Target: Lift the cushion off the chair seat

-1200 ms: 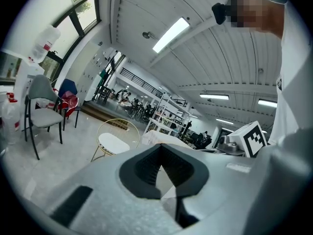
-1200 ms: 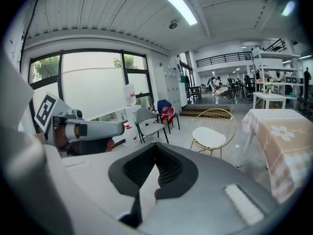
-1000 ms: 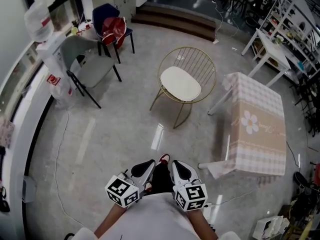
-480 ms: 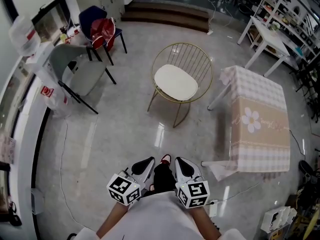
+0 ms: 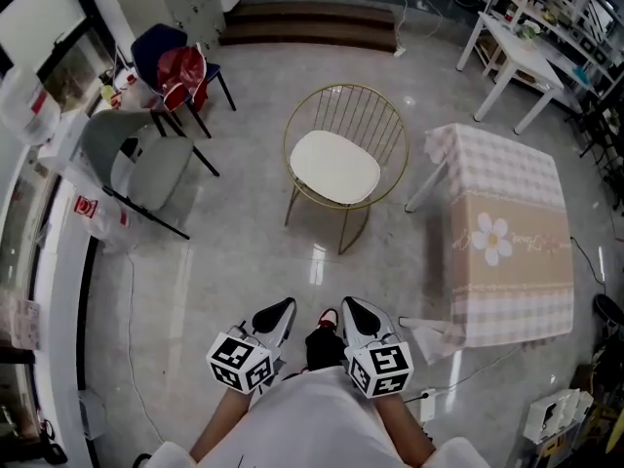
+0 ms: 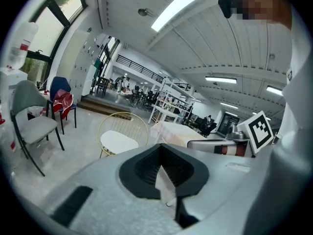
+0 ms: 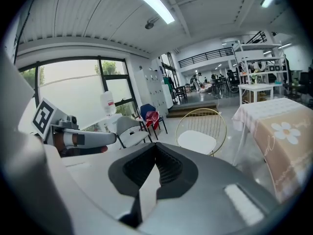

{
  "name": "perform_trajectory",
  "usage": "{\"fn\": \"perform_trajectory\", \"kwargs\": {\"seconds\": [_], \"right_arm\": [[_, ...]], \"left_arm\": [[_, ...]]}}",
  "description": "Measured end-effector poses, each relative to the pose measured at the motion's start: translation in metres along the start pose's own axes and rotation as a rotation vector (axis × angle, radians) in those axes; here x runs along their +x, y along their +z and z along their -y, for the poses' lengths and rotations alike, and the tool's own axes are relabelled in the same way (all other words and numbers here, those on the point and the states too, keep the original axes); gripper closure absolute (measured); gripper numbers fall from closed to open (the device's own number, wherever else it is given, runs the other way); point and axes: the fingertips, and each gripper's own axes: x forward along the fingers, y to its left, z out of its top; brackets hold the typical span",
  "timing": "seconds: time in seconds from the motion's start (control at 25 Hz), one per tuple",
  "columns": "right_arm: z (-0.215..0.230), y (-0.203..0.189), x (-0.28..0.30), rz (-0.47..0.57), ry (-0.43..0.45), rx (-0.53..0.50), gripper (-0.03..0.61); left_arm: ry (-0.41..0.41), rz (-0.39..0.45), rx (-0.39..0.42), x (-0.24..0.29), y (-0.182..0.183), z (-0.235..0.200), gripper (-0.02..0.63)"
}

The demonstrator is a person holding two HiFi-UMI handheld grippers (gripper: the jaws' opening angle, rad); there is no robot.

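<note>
A cream cushion (image 5: 335,167) lies on the seat of a round gold wire chair (image 5: 395,136) in the middle of the floor. The same cushion (image 6: 117,142) shows in the left gripper view, and the cushion (image 7: 196,142) shows again in the right gripper view, some way ahead. My left gripper (image 5: 276,316) and right gripper (image 5: 359,316) are held side by side close to my body, well short of the chair. Both are shut with nothing between the jaws.
A table with a checked, flower-print cloth (image 5: 508,237) stands right of the chair. A grey chair (image 5: 134,160) and a blue chair with a red bag (image 5: 177,64) stand at the left. Steps (image 5: 310,23) and white shelving (image 5: 522,52) lie beyond. A cable (image 5: 132,339) trails on the floor.
The chair and table have drawn nearer and lower in the head view as I moved forward. Both grippers keep their place before my body, still shut.
</note>
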Motion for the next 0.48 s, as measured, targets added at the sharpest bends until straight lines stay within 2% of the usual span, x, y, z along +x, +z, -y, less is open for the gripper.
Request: {"fn": "perform_trajectory", "kwargs": {"seconds": [0.48], "right_arm": [[0.081,0.048,0.050,0.047,-0.042,0.036,0.569]], "left_arm": [[-0.019,-0.016,0.058,0.085,0.051,-0.023,0.609]]}}
